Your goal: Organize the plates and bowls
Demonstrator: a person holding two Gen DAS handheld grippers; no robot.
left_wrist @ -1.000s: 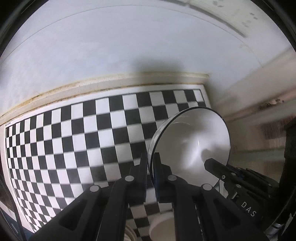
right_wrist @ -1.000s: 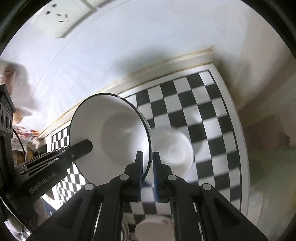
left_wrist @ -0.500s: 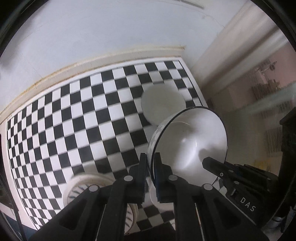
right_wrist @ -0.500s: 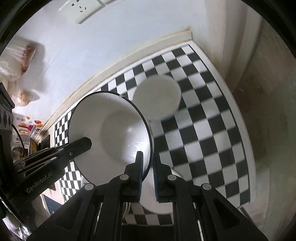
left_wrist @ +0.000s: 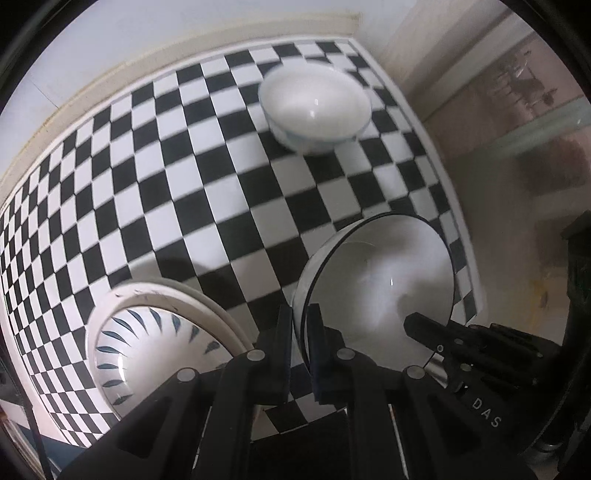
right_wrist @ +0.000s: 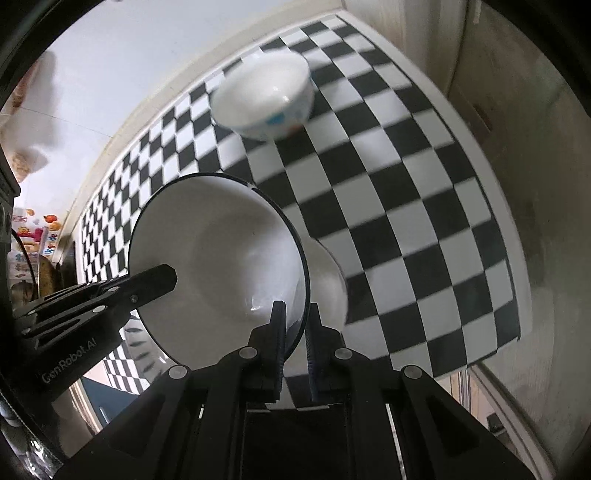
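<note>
Two hand-held grippers carry one white bowl with a thin dark rim above a worktop covered in a black-and-white checkered pattern. The left gripper has its fingers closed on the bowl's rim at one side, one finger inside the wall and one outside. The right gripper pinches the opposite side of the rim in the same way; in each wrist view the other gripper's black fingers reach in against the far edge of the bowl. The bowl is held tilted well off level, its rim standing nearly on edge between the two grips, so that in both views the cavity is seen. It hangs over the near right part of the worktop, close to the worktop's right edge.

Farther back on the checkered surface, near the right rear corner, a smaller white bowl sits upright with its mouth up; the right wrist view shows blue and orange markings on its outer wall, though blur hides what they depict. At the near left, a plate with dark blue petal-like strokes around its inside lies flat, seemingly on top of another plate. A pale wall runs behind the worktop.
</note>
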